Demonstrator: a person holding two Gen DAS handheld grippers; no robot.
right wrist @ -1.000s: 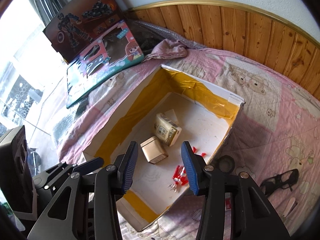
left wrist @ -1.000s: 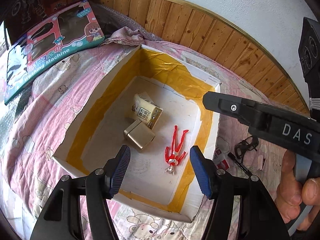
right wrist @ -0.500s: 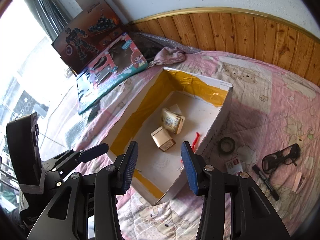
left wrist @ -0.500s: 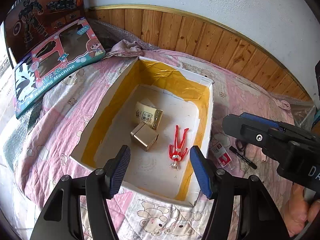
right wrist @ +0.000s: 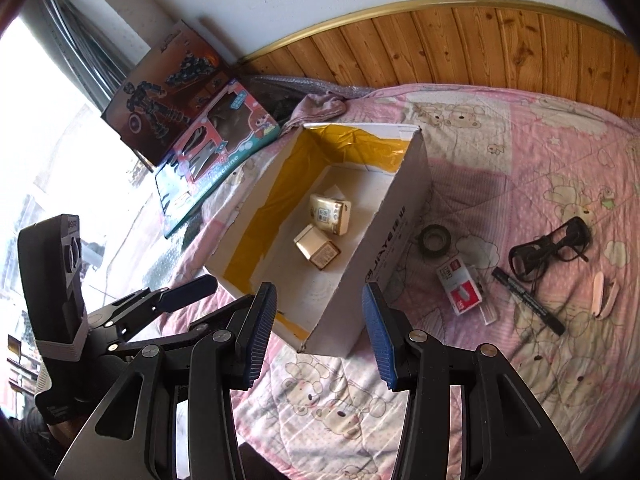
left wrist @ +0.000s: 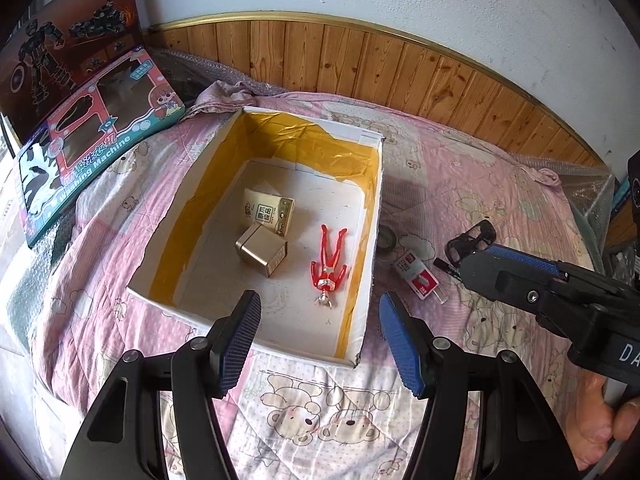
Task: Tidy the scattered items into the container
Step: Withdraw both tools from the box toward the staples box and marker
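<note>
Both grippers, left gripper [left wrist: 318, 338] and right gripper [right wrist: 318, 334], hang wide open and empty, pulled back from the box [left wrist: 374, 216] since a second ago. Red figure [left wrist: 329, 266] is in; tape roll [right wrist: 434, 240], staples [right wrist: 460, 284], marker [right wrist: 528, 302] wait on the quilt [right wrist: 520, 160]. "Washing Machine" carton [left wrist: 92, 152] sits behind.

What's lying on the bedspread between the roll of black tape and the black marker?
The red and white staple box lies between the tape roll and the marker, clearest in the right wrist view.
</note>
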